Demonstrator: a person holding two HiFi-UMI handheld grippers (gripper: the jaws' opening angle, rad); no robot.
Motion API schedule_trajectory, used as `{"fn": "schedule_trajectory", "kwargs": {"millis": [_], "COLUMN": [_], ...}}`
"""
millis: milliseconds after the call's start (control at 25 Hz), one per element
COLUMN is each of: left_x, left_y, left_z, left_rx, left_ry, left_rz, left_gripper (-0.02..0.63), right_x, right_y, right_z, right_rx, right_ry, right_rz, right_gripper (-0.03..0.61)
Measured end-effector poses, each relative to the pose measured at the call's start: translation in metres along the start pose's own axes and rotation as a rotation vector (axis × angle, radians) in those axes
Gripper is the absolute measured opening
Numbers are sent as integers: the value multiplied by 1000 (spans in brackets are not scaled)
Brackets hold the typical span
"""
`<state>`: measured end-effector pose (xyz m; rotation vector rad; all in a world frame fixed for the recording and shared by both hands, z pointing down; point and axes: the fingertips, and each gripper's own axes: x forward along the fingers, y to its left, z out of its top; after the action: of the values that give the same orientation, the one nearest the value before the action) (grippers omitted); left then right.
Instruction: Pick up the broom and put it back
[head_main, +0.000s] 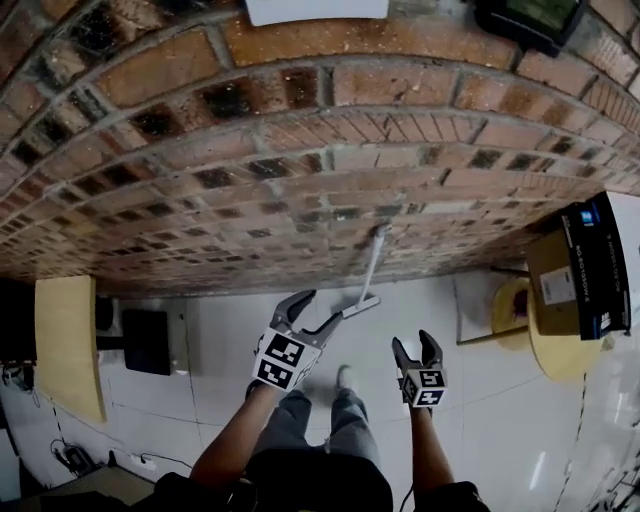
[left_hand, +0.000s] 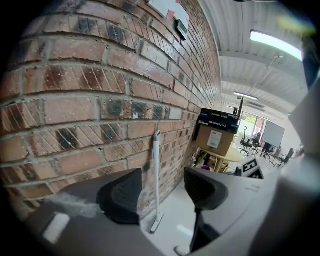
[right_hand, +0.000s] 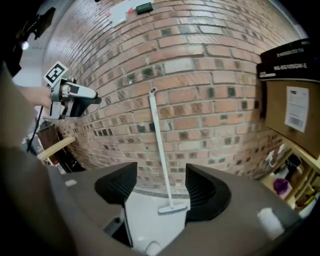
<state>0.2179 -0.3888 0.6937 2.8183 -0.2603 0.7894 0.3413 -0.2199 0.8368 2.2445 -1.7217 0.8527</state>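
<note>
A white broom (head_main: 372, 268) stands leaning against the brick wall (head_main: 300, 150), with its narrow head (head_main: 360, 307) on the white floor. My left gripper (head_main: 318, 310) hangs open just in front of the broom head, touching nothing. My right gripper (head_main: 414, 343) is open and empty, further right and nearer to me. In the left gripper view the broom (left_hand: 156, 175) shows between the open jaws of the gripper (left_hand: 162, 192), well beyond them. In the right gripper view the broom (right_hand: 160, 150) also stands past the open gripper (right_hand: 160, 187), and the left gripper (right_hand: 72, 95) shows at the left.
A round wooden table (head_main: 560, 350) at the right carries a cardboard box (head_main: 555, 285) and dark boxes (head_main: 600, 265). A wooden board (head_main: 68, 340) and a black object (head_main: 147, 340) stand at the left by the wall. The person's legs (head_main: 315, 420) are below.
</note>
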Motion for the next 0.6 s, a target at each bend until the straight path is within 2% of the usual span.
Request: {"fn": "schedule_trajectory", "kwargs": {"millis": [160, 280, 520, 600], "left_x": [-30, -51, -79, -88], "left_y": [23, 31, 19, 16], "left_z": [7, 11, 11, 10], "left_rx": [-24, -50, -92, -95], "left_ry": [-26, -47, -85, -92], "left_rz": [92, 142, 133, 125], "left_gripper": [265, 265, 261, 261], "right_x": [68, 111, 177, 189], "right_y": [25, 33, 31, 32], "right_z": [49, 83, 125, 133], "right_rx": [-86, -115, -44, -48], "right_ry": [-40, -55, -29, -9], "right_rz": [99, 133, 97, 78], "right_gripper": [305, 299, 296, 263]}}
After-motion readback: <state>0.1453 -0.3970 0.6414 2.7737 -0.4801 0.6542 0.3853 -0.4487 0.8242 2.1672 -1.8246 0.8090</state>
